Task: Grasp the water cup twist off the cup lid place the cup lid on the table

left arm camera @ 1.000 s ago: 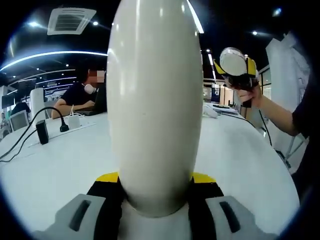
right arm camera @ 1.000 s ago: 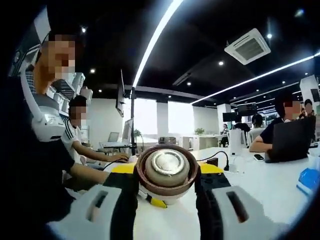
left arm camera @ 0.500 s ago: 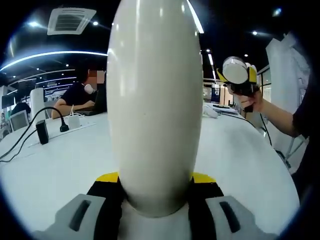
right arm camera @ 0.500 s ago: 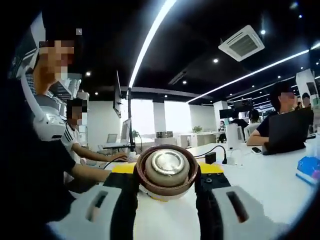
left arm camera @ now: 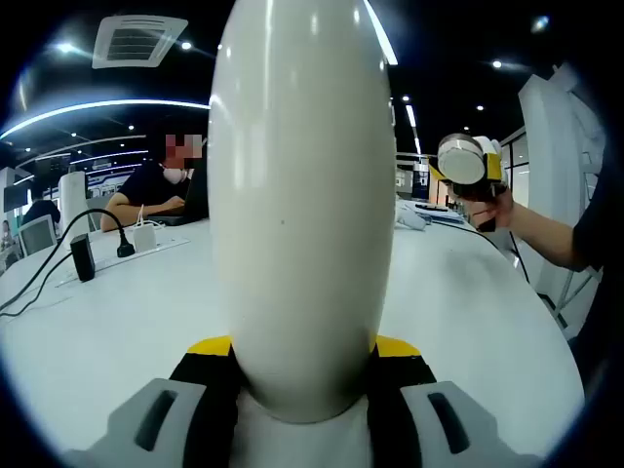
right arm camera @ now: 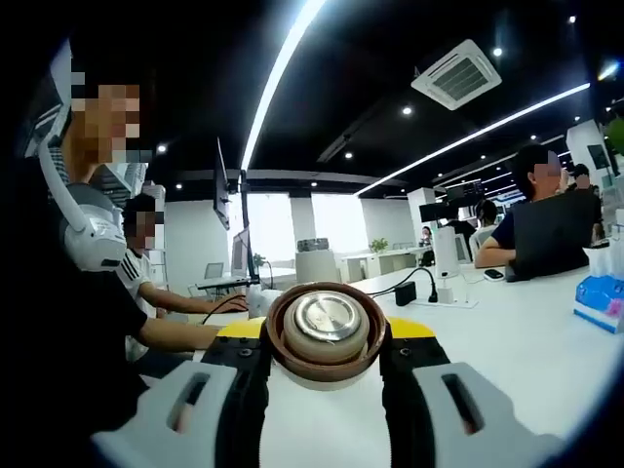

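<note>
Water cup (left arm camera: 300,195), smooth cream oval; round brown-rimmed cup lid (right arm camera: 326,331) off.

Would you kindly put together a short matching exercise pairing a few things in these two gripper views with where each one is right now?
Things:
1. water cup
2. cup lid
3. black adapter
4. blue packet

Places:
A. lying at the right edge of the table
B. shut in the left gripper
C. standing on the table, cable attached
D. shut in the right gripper, off the table

Pairs: 1-B, 2-D, 3-C, 4-A
</note>
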Tool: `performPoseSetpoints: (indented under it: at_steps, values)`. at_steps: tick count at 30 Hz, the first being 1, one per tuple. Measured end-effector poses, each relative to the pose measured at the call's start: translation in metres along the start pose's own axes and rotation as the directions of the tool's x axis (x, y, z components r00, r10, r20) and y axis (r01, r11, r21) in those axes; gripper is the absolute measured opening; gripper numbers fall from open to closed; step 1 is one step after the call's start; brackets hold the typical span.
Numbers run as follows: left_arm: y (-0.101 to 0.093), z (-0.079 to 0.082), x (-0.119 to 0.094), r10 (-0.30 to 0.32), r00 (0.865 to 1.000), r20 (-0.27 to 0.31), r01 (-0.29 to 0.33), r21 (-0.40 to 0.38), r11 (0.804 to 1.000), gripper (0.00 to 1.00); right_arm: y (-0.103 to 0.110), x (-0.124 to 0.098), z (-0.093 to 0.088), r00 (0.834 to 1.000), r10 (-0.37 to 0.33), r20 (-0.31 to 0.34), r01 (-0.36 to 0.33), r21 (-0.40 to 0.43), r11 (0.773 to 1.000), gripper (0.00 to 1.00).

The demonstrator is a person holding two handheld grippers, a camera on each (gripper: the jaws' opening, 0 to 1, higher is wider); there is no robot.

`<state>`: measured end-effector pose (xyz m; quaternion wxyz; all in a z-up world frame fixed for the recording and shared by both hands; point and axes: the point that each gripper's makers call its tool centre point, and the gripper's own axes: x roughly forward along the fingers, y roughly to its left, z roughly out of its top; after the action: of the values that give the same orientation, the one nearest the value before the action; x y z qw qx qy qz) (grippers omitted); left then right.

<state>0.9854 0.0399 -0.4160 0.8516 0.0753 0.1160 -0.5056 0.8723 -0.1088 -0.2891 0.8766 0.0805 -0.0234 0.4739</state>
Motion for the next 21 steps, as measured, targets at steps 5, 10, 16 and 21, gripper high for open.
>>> performPoseSetpoints:
  at_steps: [5, 10, 16, 21]
  values:
    - [0.001, 0.000, 0.000, 0.001, 1.000, 0.000, -0.001, 0.000, 1.000, 0.52, 0.000, -0.002, -0.010, 1.000, -0.001, -0.022, 0.001, 0.008, 1.000, 0.46]
    - [0.002, 0.000, 0.000, 0.002, 1.000, 0.001, -0.002, 0.000, 1.000, 0.52, 0.000, -0.005, -0.019, 0.999, -0.010, -0.038, 0.011, 0.019, 1.000, 0.46]
    - [0.001, 0.000, 0.001, 0.002, 1.000, 0.001, -0.002, 0.001, 1.000, 0.52, -0.002, -0.009, -0.032, 0.998, -0.021, -0.067, 0.023, 0.028, 0.999, 0.46]
    - [0.001, 0.000, 0.000, 0.002, 1.000, 0.001, -0.002, 0.001, 1.000, 0.52, -0.003, -0.012, -0.040, 0.996, -0.026, -0.085, 0.029, 0.036, 0.999, 0.46]
